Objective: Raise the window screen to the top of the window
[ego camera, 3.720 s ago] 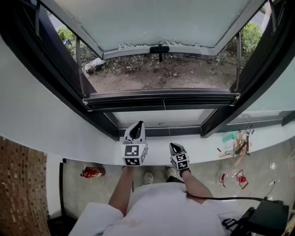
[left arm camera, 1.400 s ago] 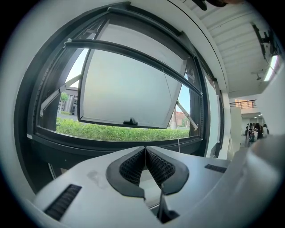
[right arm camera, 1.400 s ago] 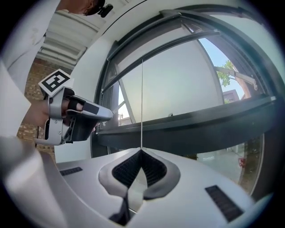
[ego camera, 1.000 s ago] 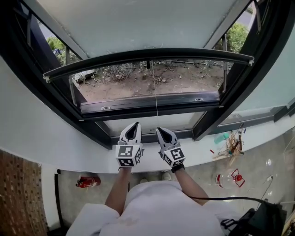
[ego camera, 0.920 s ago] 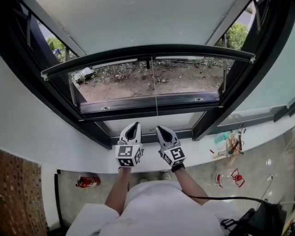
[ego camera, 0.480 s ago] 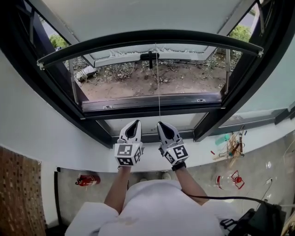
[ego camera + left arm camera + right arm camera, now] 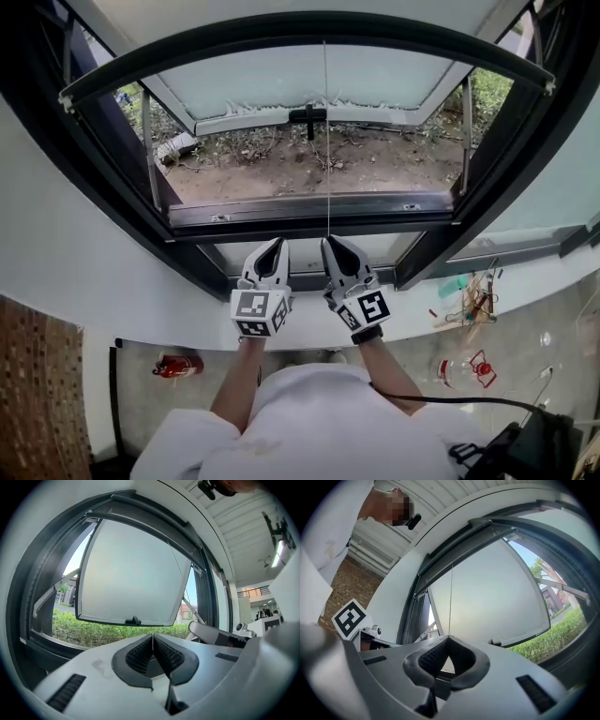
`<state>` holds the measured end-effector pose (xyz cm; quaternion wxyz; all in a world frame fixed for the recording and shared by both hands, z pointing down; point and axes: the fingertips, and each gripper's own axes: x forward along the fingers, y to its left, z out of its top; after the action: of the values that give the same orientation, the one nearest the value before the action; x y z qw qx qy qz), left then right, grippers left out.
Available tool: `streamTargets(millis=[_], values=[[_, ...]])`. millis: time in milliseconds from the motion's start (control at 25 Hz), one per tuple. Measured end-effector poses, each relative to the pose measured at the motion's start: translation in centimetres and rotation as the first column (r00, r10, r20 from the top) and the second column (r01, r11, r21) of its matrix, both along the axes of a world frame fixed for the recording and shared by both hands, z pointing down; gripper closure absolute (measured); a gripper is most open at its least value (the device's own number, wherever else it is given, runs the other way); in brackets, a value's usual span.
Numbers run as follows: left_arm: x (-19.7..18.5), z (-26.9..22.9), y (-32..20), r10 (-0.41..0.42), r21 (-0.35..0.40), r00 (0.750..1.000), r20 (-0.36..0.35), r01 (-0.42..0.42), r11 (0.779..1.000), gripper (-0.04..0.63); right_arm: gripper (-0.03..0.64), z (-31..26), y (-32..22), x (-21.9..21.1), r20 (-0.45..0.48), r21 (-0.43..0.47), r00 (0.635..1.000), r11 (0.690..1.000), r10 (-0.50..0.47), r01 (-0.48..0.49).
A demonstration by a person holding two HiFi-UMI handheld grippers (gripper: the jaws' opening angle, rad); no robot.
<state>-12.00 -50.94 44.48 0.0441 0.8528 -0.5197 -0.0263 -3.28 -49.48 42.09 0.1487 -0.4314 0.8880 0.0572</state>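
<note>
"Window screen (image 7: 300, 28): where is it?"

"High in the window opening. Its dark bottom bar arcs across the top of the head view. Below the bar is the frosted window sash (image 7: 300, 80), tilted outward over bare soil, with a black handle (image 7: 309, 114) on its lower edge. A thin pull cord (image 7: 327, 141) hangs straight down from the middle of the bar."

"And the two grippers?"

"Both are held up side by side in front of the white ledge (image 7: 187, 314), near each other but apart. The right gripper (image 7: 331, 244) has its jaws pressed together on the cord's lower end. The left gripper (image 7: 277, 244), just left of the cord, has its jaws pressed together with nothing between them."

"Any writing?"

"Each gripper's cube carries black-and-white square markers, which are patterns rather than words. A red fire extinguisher (image 7: 178, 364) is on the floor below, near a brick wall (image 7: 37, 394). Its label is too small to read."
</note>
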Motion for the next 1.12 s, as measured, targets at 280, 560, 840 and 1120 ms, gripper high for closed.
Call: streamTargets(millis=[280, 560, 840, 1120], values=[[0.2, -2.2, -0.4, 0.009, 0.041, 1.000, -0.008, -0.009, 0.999, 0.589, 0.615, -3.5, -0.3, 0.3, 0.015, 0.061, 1.000, 0.998, 0.000, -0.001], [0.4, -4.3, -0.8, 0.023, 0.074, 1.000, -0.019, -0.021, 0.997, 0.588, 0.615, -8.9, -0.6, 0.6, 0.016, 0.175, 1.000, 0.985, -0.001, -0.002], [0.2, -7.2, -1.6, 0.025, 0.107, 0.999, -0.027, -0.022, 0.994, 0.588, 0.615, -12.3, -1.3, 0.6, 0.025, 0.242, 1.000, 0.970, -0.006, 0.000], [0.9, -9.6, -1.8, 0.052, 0.143, 0.998, -0.023, -0.048, 0.989, 0.588, 0.615, -15.5, -1.8, 0.2, 0.033, 0.303, 0.999, 0.953, -0.028, 0.017]])
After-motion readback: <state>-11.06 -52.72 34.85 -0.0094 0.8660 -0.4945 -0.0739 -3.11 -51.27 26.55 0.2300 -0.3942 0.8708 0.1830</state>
